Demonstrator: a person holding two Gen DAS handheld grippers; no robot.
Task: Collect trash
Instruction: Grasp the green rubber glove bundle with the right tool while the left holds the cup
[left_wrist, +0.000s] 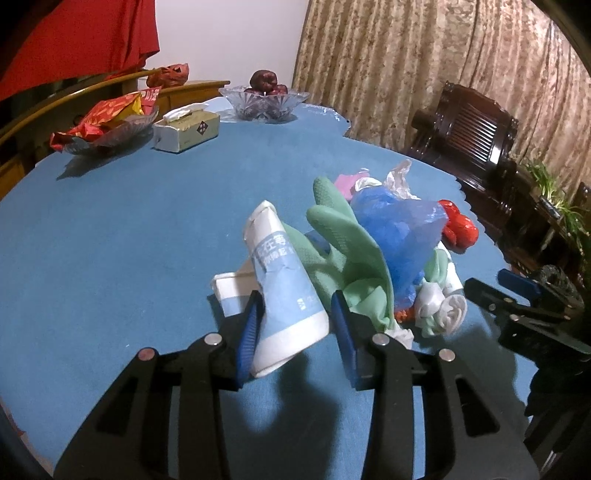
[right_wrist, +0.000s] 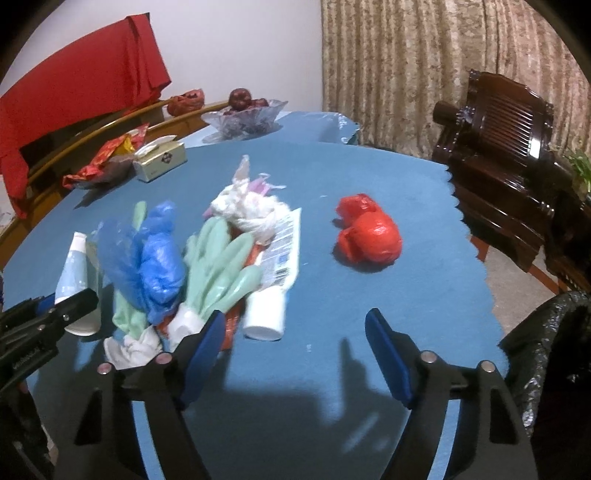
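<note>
A crushed blue-and-white paper cup (left_wrist: 284, 273) sits between the blue pads of my left gripper (left_wrist: 295, 297), which is shut on it; the cup's shadow falls on the blue tablecloth (left_wrist: 129, 240) below. Right of it lies a trash pile: green rubber gloves (left_wrist: 347, 251), a blue plastic bag (left_wrist: 399, 229), white crumpled bags (left_wrist: 443, 306) and a red bag (left_wrist: 458, 225). In the right wrist view my right gripper (right_wrist: 295, 315) stands open over bare cloth, with a white tube (right_wrist: 269, 306) just beyond its left finger and the red bag (right_wrist: 369, 236) farther ahead.
A black bin bag (right_wrist: 546, 339) hangs off the table's right edge. At the back stand a tissue box (left_wrist: 186, 131), a glass fruit bowl (left_wrist: 264, 101) and a dish of red snack packets (left_wrist: 107, 122). A dark wooden chair (left_wrist: 472, 129) stands beyond the scalloped cloth edge.
</note>
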